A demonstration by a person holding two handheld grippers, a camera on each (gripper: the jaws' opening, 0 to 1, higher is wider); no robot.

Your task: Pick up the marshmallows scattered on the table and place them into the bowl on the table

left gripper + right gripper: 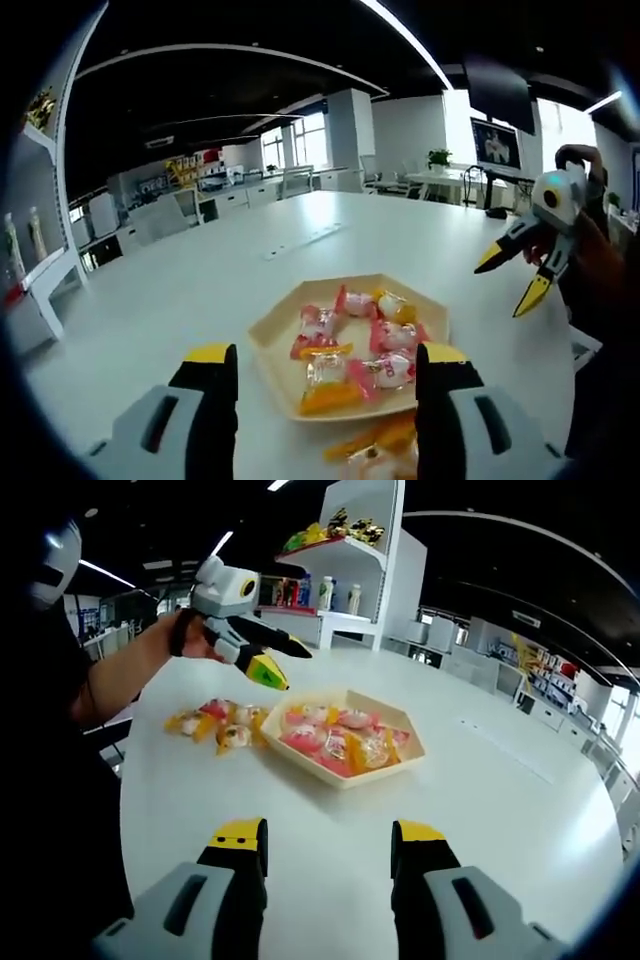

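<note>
A tan hexagonal bowl (268, 342) (411, 750) sits on the white round table, holding several pink, white and orange wrapped marshmallows (385, 336) (335, 736). Several more wrapped marshmallows (376, 447) (216, 726) lie loose on the table beside it. My left gripper (325, 360) hovers above the bowl and the loose pile, open and empty; in the right gripper view it (290, 668) hangs over them in a hand. My right gripper (328, 835) is open and empty, back from the bowl over bare table; in the left gripper view it (500, 290) floats at the right.
The white table (200, 280) (500, 810) stretches wide around the bowl, with a long slot (300, 240) in its middle. A white shelf with bottles and packets (345, 580) stands beyond the table. The person's arm (120, 675) reaches in from the left.
</note>
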